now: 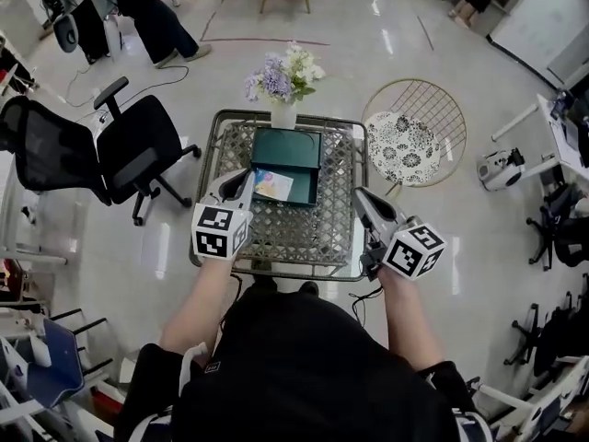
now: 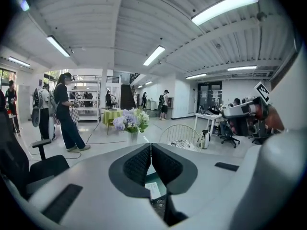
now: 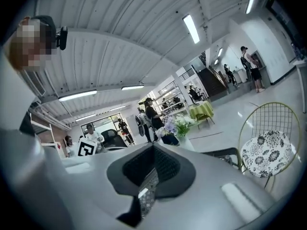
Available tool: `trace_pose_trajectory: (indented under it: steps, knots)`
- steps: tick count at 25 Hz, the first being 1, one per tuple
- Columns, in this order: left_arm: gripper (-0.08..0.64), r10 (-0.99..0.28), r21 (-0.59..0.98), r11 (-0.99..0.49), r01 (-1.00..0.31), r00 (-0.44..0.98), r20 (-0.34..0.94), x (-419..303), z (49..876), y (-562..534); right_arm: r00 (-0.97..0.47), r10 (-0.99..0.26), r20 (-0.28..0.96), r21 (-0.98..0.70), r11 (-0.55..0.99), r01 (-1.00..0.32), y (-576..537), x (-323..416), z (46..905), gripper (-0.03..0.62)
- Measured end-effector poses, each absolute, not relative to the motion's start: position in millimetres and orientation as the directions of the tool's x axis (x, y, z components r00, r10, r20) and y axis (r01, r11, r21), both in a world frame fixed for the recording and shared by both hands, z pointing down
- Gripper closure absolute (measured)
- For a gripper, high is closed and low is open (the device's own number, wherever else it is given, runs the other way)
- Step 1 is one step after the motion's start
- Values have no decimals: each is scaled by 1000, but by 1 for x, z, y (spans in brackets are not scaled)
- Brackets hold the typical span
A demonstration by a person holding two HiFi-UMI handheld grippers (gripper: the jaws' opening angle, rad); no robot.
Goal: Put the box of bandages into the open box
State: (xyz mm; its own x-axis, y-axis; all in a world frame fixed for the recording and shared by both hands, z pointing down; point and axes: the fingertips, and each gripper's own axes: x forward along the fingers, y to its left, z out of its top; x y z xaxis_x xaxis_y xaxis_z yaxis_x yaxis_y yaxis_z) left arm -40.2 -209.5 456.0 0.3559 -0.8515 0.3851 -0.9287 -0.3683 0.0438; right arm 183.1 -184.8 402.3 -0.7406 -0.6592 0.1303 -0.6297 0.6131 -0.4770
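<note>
A dark green open box (image 1: 287,151) stands on the metal lattice table (image 1: 304,238). The bandage box (image 1: 273,185), white with a coloured print, lies in the green box's near half. My left gripper (image 1: 247,179) hangs just left of the bandage box with its jaws shut and nothing between them. In the left gripper view the pads (image 2: 139,164) meet, and the bandage box (image 2: 154,189) shows below them inside the green box (image 2: 153,177). My right gripper (image 1: 360,195) hovers over the table's right side, clear of both boxes, jaws closed on nothing (image 3: 153,150).
A vase of flowers (image 1: 283,81) stands at the table's far edge behind the green box. A wire chair with a patterned cushion (image 1: 409,141) is at the right and a black office chair (image 1: 129,150) at the left. People stand further back.
</note>
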Motion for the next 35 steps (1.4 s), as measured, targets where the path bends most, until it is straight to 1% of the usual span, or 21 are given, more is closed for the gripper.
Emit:
trace_pose_trajectory:
  steps: [4,11,16,20,24,29,32,35]
  knots:
    - [549,-881,9,-331,-944,313,354,-33,424,-174,-749,-657,87,-433,652,-622,-166,207,392,581]
    - [549,-909,10,-267,-964,255,329,-42,401,-125,-727,-687,14,-362,674,-644,-142,242,375,581]
    - [549,-919,19,-230,-973,224,324,-71,396,-123,-683,-730,-6,-311,651,-692,-140,256,362,583]
    - [549,-926,26,-230,-973,227,302,-91,384,-127,-627,-779,-20,-272,608,-746,-142,265,348,583]
    - [549,-924,-15,-274,-962,259,282,-104,363,-136,-633,-774,-39,-202,626,-753,-150,246,323,583]
    - [549,-929,5,-289,-957,282,238,-117,337,-150,-625,-772,-111,-104,635,-766,-154,216,277,583]
    - [549,-938,35,-282,-959,283,202,-121,325,-150,-620,-774,-127,-89,632,-770,-154,203,261,583]
    - [549,-934,37,-300,-953,301,193,-121,323,-150,-623,-771,-132,-103,636,-765,-152,189,260,583]
